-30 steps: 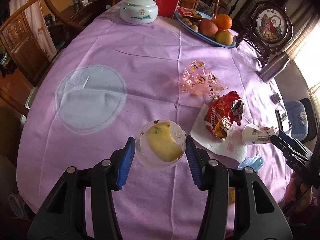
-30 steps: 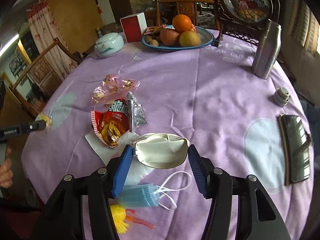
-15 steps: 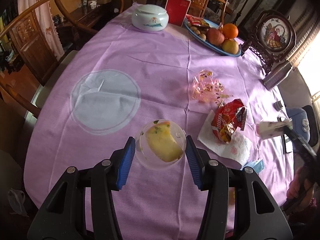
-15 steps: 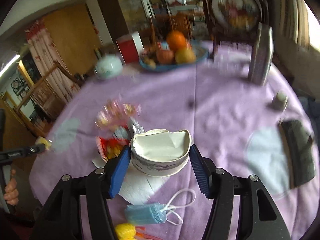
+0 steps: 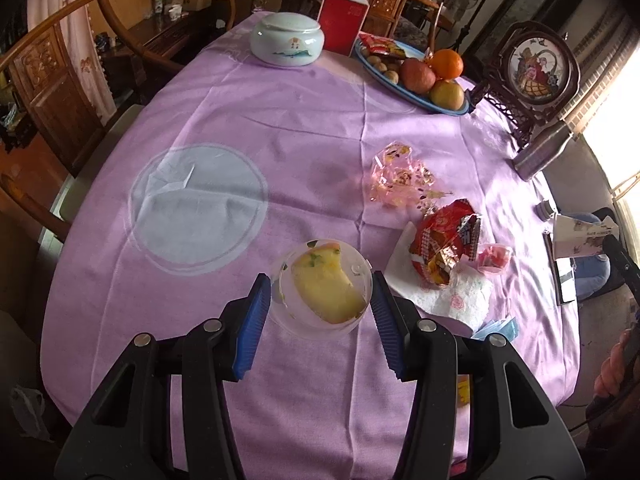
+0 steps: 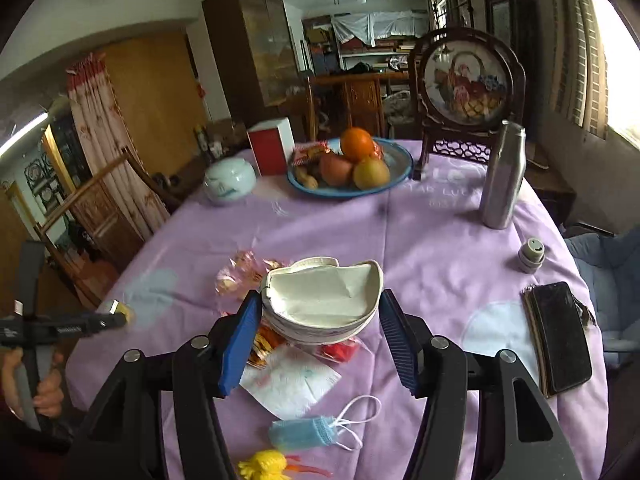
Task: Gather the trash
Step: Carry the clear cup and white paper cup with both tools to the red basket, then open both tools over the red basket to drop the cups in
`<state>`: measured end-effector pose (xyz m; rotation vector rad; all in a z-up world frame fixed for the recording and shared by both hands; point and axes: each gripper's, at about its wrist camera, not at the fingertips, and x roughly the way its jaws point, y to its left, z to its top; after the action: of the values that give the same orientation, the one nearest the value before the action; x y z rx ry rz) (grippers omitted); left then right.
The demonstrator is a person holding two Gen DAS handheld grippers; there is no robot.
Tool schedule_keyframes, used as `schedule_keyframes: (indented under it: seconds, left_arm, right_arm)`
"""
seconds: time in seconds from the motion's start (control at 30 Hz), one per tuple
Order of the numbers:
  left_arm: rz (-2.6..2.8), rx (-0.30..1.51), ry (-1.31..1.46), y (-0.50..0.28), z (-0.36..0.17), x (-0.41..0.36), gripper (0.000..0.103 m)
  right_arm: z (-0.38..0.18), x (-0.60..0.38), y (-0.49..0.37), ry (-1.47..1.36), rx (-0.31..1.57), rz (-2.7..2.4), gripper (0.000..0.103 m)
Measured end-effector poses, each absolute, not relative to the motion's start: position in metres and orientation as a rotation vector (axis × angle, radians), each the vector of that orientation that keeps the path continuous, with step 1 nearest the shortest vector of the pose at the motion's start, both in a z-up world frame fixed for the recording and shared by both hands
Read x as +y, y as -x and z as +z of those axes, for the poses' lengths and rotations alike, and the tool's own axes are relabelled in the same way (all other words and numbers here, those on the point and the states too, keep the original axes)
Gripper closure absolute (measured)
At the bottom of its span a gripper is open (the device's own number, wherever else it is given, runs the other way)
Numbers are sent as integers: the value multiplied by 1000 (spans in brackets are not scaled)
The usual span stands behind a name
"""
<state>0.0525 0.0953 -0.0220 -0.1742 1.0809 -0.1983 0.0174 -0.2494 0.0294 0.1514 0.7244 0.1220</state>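
Observation:
My left gripper (image 5: pixel 320 304) is shut on a clear plastic container (image 5: pixel 322 286) with a piece of yellow cake inside, held above the purple tablecloth (image 5: pixel 240 120). My right gripper (image 6: pixel 320 324) is shut on a crushed white paper cup (image 6: pixel 320 296), lifted above the table; the cup also shows in the left wrist view (image 5: pixel 576 236). On the cloth lie a red snack wrapper (image 5: pixel 444 244), a clear pink wrapper (image 5: pixel 396 176), a white napkin (image 5: pixel 452 296), a small red jelly cup (image 5: pixel 494 258), a blue face mask (image 6: pixel 308 432) and a yellow toy (image 6: pixel 264 466).
A fruit plate (image 6: pixel 396 172), a lidded ceramic jar (image 5: pixel 286 40), a red box (image 5: pixel 342 24), a steel bottle (image 6: pixel 502 176), a small cap (image 6: pixel 530 256), a phone (image 6: pixel 560 336) and a framed picture stand (image 6: pixel 466 84) are on the table. Wooden chairs (image 5: pixel 40 80) surround it.
The right gripper has lifted the paper cup up off the table and tilted upward. The left gripper has risen and pulled back a little with the cake container.

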Motion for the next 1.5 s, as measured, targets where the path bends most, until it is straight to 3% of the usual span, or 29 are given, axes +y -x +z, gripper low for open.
schedule_keyframes:
  seconds: [0.47, 1.0, 1.33, 1.43, 1.5]
  left_arm:
    - [-54, 1033, 286, -11, -11, 156, 52]
    - [482, 952, 572, 163, -13, 315, 52]
    - [651, 941, 708, 236, -31, 369, 52]
    - [662, 937, 732, 241, -33, 381, 48]
    - [670, 936, 740, 242, -35, 385, 39]
  right_arm:
    - [23, -157, -29, -67, 807, 393, 43]
    - [23, 42, -20, 126, 855, 921, 43]
    - [36, 113, 14, 214, 837, 1066, 43]
    - [35, 123, 15, 227, 842, 1077, 43]
    - [34, 128, 17, 238, 848, 1085, 43]
